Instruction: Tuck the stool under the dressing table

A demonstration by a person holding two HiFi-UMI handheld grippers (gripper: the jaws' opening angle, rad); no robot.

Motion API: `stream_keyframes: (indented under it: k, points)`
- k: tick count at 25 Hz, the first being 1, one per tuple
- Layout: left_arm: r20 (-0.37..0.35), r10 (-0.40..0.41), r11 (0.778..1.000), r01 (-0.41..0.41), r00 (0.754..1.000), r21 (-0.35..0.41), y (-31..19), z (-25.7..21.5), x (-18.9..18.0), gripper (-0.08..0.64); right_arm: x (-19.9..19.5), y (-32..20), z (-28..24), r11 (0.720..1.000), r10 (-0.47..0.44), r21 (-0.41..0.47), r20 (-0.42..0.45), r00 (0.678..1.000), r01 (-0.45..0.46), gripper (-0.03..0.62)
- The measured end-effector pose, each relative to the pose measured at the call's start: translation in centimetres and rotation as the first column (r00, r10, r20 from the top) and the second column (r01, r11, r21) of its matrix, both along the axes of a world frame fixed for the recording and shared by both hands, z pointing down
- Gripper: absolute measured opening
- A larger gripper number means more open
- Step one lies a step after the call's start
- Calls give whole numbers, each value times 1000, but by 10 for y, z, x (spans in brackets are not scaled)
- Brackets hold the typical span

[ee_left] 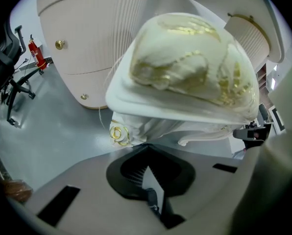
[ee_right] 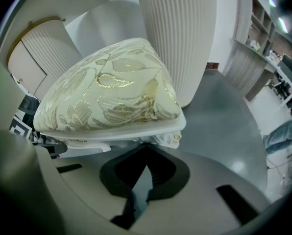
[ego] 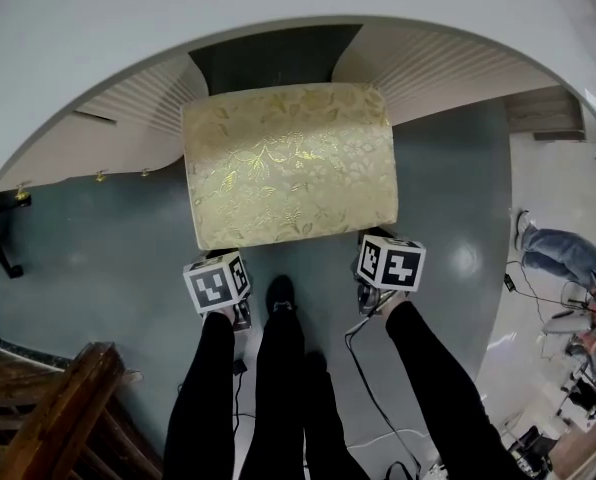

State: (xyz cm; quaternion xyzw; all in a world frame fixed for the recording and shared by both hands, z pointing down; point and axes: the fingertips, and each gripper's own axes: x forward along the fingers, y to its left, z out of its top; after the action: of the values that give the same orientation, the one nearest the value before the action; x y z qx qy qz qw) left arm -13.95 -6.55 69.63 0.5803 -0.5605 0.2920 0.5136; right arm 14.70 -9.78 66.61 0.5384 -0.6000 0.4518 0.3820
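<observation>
- Stool (ego: 290, 163), gold-flowered cushion on a white frame, stands on the grey floor (ego: 98, 248) in front of the dressing table (ego: 78, 28). It's lined up w/ the dark knee gap (ego: 273, 58) between the two ribbed side cabinets (ego: 138, 108).
- Far edge of the seat is right at the mouth of that gap. Nearly the whole cushion shows in the head view, so most of it isn't under the top yet.
- Left gripper (ee_left: 146, 148): jaws drawn together to a point, nothing between them. Tips sit right at the carved rose corner (ee_left: 120, 132) under the seat's near-left edge. Looks like butting, not clasping; actual contact can't be confirmed.
- Right gripper (ee_right: 147, 148): same story. Jaws closed up and empty, tips just under the near-right carved corner (ee_right: 173, 138).
- Both are low at the stool's near corners, person standing directly behind, legs between the two.
- Progress, my read: approx. aligned and started, maybe a small part done.
- Left to do: push straight fwd, both sides evenly, till the seat is in between the cabinets.
- Watch: uneven push could skew it into a cabinet. Gap looks only a bit wider than the seat.
</observation>
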Motion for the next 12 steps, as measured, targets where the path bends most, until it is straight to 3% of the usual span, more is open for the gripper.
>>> stream_keyframes:
  k: [8,12]
  points:
    - [-5,-36,999,36,999,34,-3,0,-1,8,0,-4,0,999,-22,43,9,1000,22,4]
    - [0,-9,998,9,1000,63,-7,-3,6,8,-1,-6,0,997,-41,60,4,999,40,5]
